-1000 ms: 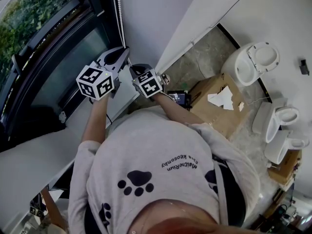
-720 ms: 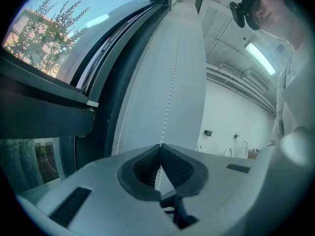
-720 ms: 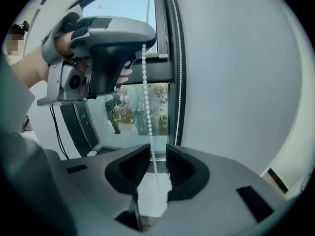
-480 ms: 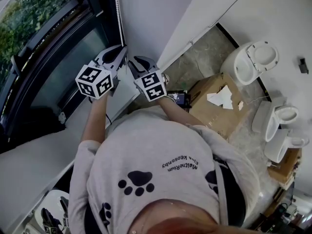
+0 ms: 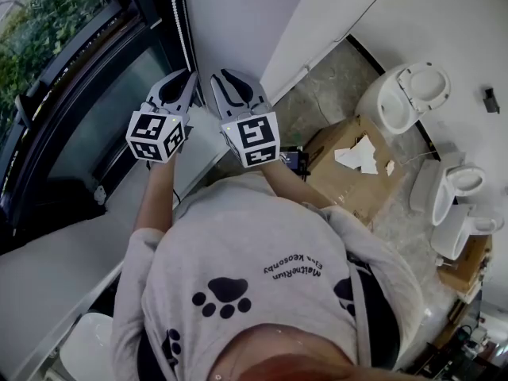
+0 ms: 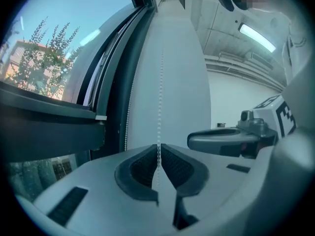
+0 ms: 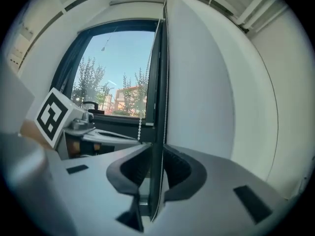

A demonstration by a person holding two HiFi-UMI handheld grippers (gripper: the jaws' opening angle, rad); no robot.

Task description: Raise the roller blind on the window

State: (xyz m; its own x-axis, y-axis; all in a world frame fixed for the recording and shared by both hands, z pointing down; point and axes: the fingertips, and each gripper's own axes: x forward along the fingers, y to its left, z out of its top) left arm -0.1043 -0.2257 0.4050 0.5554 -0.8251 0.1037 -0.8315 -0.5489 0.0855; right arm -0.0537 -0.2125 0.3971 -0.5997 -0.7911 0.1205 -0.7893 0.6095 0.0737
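– Left hand-held gripper [image 6: 158,150] is clamped tight on the bead chain [image 6: 160,82], which runs up from its pads along the white wall [image 6: 182,73] at the right edge of the window [image 7: 118,73]. And the other one?

– Right hand-held gripper [image 7: 153,156] is just beside it. Its jaws are partway apart and have just been closing. The chain passes between the pads without being pressed, so it holds nothing yet.

– Where is the roller blind?

– No fabric shows. In the right gripper view the glass looks bare to the top of the frame, so the blind is probably already rolled high, or hidden above.

– What could spoil the next pull?

– If the person's left lets go before the right has bitten, the blind's weight may run the chain back. If the right closes off-centre, the beads could slip past the pads. A second strand [image 7: 140,127] hangs by the frame's right edge, and taking that one would likely lower the blind instead.

– Anything else?

– A tug out from the wall rather than straight down could drag the chain off its track above.
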